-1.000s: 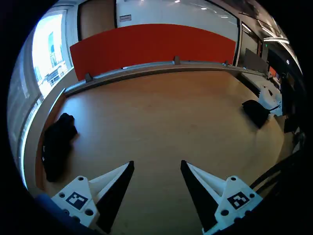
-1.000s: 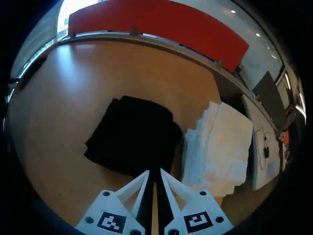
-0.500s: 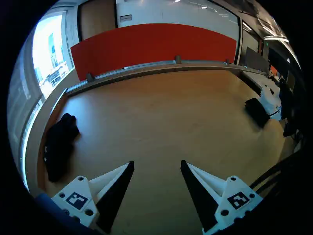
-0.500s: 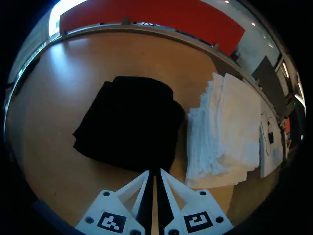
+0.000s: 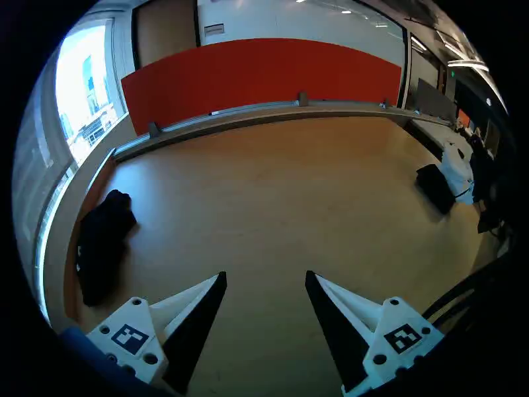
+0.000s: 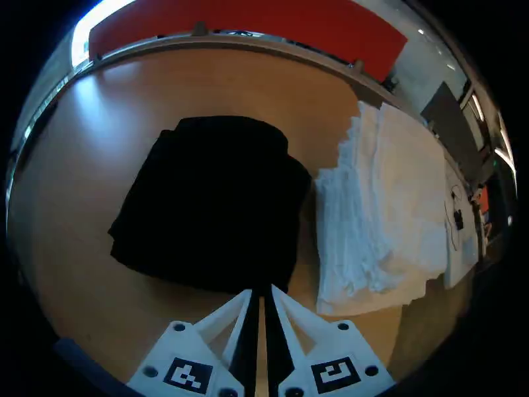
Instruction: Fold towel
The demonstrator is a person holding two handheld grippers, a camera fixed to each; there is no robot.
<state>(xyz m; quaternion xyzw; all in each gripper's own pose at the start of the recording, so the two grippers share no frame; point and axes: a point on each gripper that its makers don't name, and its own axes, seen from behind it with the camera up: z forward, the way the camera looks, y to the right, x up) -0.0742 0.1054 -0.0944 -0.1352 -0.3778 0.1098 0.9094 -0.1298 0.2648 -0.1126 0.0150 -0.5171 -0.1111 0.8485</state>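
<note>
Wide open, the left claw (image 5: 265, 274) hangs over bare counter (image 5: 278, 185) with nothing between its two dark fingers. In the left gripper view a crumpled dark cloth (image 5: 102, 248) lies at 9 o'clock near the counter's edge, well apart from the claw. At 3 o'clock, far across the wood, the black towel (image 5: 435, 187) sits just beside a white stack (image 5: 457, 165). A red panel (image 5: 264, 73) runs behind the counter's far rail at 12 o'clock, and a bright window (image 5: 82, 92) shows at 10 o'clock. The right claw (image 6: 262, 290) has its fingers drawn together to a thin slit, and wood shows through the lower part of that slit. Its tips sit at the near edge of the black towel (image 6: 211, 198), though I cannot tell whether they pinch the cloth. In the right gripper view that towel lies folded flat at the centre. The white stack (image 6: 390, 218) of folded cloths lies at 3 o'clock, their sides close together or touching. Open counter (image 6: 79, 172) spreads toward 9 o'clock, with the red panel (image 6: 264, 20) at 12 o'clock.
</note>
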